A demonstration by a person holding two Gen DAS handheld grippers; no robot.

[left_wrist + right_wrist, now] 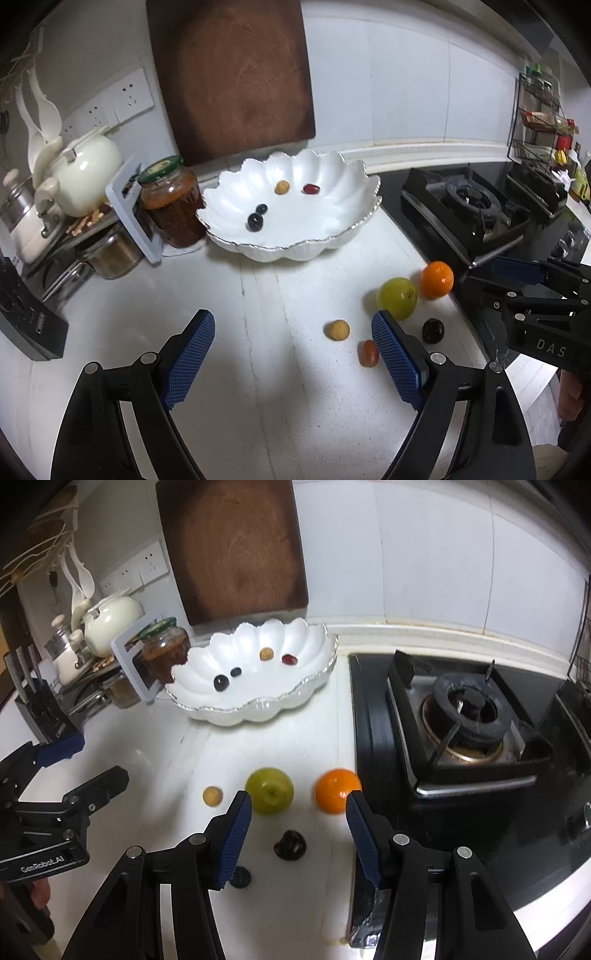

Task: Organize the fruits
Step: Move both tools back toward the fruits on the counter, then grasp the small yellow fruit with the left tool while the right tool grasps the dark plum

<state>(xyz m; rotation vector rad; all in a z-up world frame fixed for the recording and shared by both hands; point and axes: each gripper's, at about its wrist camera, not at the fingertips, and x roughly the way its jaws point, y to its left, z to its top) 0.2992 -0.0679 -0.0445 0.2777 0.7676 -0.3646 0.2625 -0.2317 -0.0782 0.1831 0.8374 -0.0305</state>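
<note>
Okay, left wrist view first: my left gripper (291, 354) is spread wide with nothing between its blue pads, hovering over the white counter (258, 295). Just ahead sits the white scalloped bowl (332, 236), with two dark grapes (255, 220), a tan longan (282, 187) and a red date (311, 189) inside. On the counter to my right lie a second tan longan (337, 329), an orange-red date (368, 353) touching my right pad, a green apple (397, 297), an orange (437, 278) just beside the apple, and a dark fruit (433, 330). My right gripper (517, 280) shows at the right edge; from here I cannot tell how its jaws stand. A jar (171, 201) stands left of the bowl, a wooden board (236, 77) leans on the wall behind, and the stove (469, 210) is off right. Right wrist view: my right gripper (299, 834) is also wide open and empty, low over the counter, with the dark fruit (290, 845) on the counter between its pads. The apple (269, 791) is near my left pad tip, the orange (337, 791) by my right pad tip, the longan (212, 796) further left. Another dark fruit (240, 878) peeks from behind my left pad. My left gripper (70, 760) is at the left edge, open. The bowl (258, 709) is further back, well apart from the loose fruit.
</note>
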